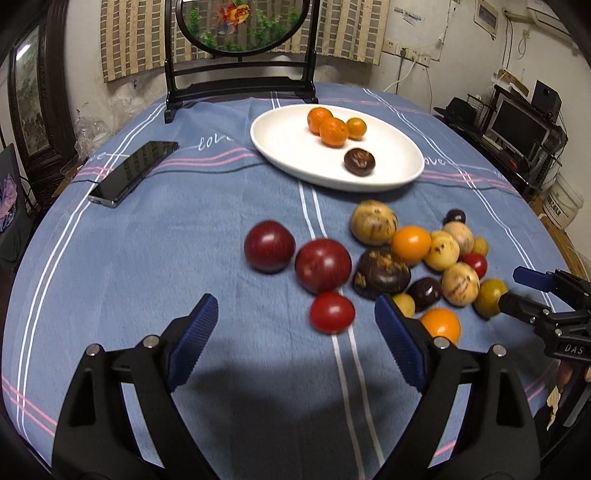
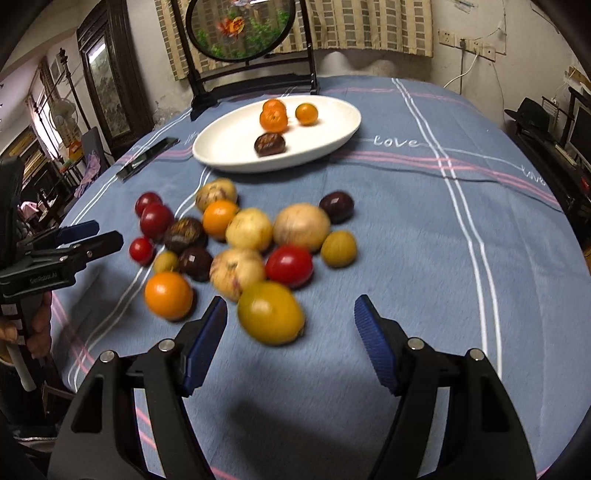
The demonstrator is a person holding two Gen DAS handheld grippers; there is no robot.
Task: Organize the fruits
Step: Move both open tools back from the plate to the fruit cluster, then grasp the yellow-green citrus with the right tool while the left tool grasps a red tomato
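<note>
Here both grippers hang low over the blue striped tablecloth [image 1: 147, 240], each with its fingers spread wide and nothing between them. In the left wrist view the left gripper [image 1: 295, 332] fills the bottom of the frame, and a small red tomato [image 1: 331, 312] lies on the cloth just ahead of the gap between its blue pads, slightly right of centre and touching neither. Two larger dark red fruits [image 1: 269, 246] sit just above it toward mid-frame. To the right spreads the loose heap of fruits [image 1: 424, 258], yellow, orange and dark brown ones crowded together, reaching to the right pad.

In the right wrist view the right gripper [image 2: 291, 336] is likewise at the bottom, and a yellow-green fruit [image 2: 270, 312] lies just in front of its open jaws, nearer the left finger than the right. The heap continues above it across mid-frame. The left gripper shows at the left edge of that view, beside the red fruits.

Farther up in both views a white oval plate [image 1: 288, 147] holds three small oranges [image 1: 333, 132] clustered together and one dark brown fruit [image 1: 359, 161] a little apart from them. A black phone [image 1: 133, 172] lies left of the plate, and a dark wooden stand with a round goldfish panel [image 1: 242, 22] rises at the table's far edge.
</note>
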